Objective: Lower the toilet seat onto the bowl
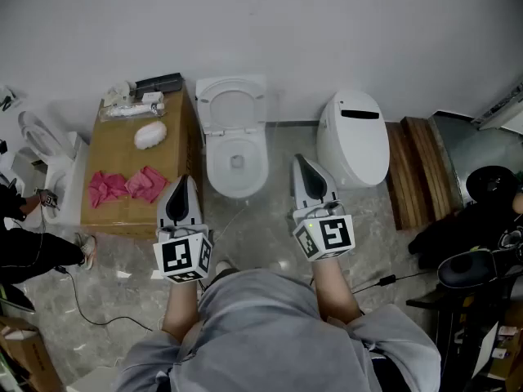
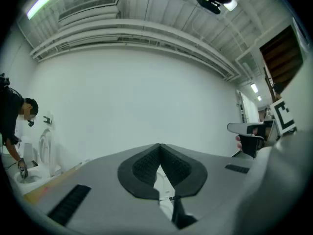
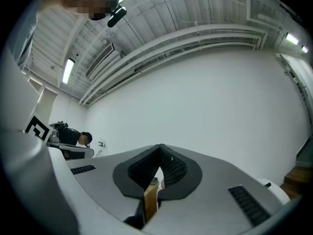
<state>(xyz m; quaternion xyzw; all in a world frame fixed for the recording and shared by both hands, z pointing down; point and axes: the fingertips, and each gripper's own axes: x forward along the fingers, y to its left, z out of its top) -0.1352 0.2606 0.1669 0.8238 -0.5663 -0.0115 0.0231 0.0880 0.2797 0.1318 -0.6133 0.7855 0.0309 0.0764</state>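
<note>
Two toilets stand by the wall: a closed toilet [image 1: 353, 137] right of centre, and an open one at centre, its bowl [image 1: 237, 170] bare and its seat [image 1: 204, 111] tipped up toward the wall. Lowering hasn't begun, I'd say; the approach comes first, then a jaw must hook the seat's top edge and ease it down. The left gripper [image 1: 186, 182] and right gripper [image 1: 301, 165] flank the bowl's near end, well short of the seat, jaws together and empty.

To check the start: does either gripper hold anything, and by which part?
Nothing is held. The left gripper and the right gripper are both shut and empty.
</note>
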